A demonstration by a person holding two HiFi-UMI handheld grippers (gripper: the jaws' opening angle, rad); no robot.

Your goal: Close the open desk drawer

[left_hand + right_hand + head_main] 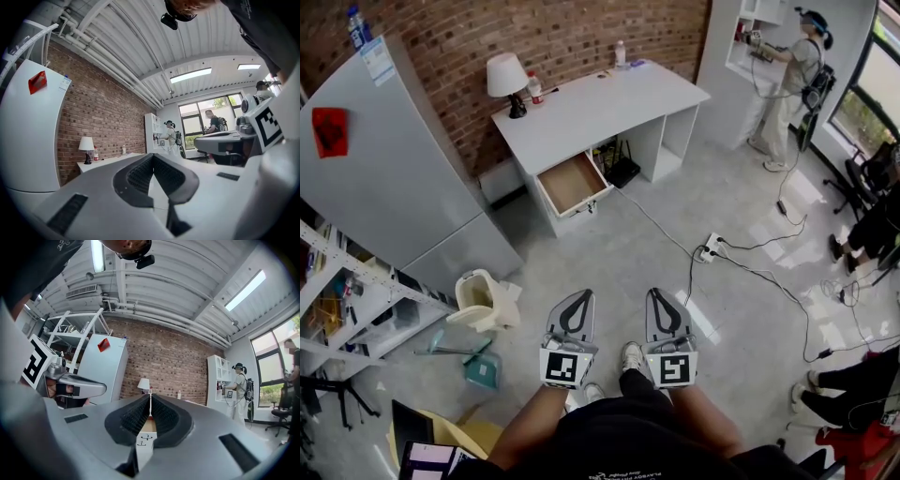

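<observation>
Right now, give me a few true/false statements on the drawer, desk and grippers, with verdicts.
1. The drawer is open. True.
2. The right gripper grips the drawer's front. False: it is shut on nothing, well short of the desk.
3. A lamp stands on the desk. True.
4. The left gripper has its jaws wide apart. False: they are together, with nothing between them.
</observation>
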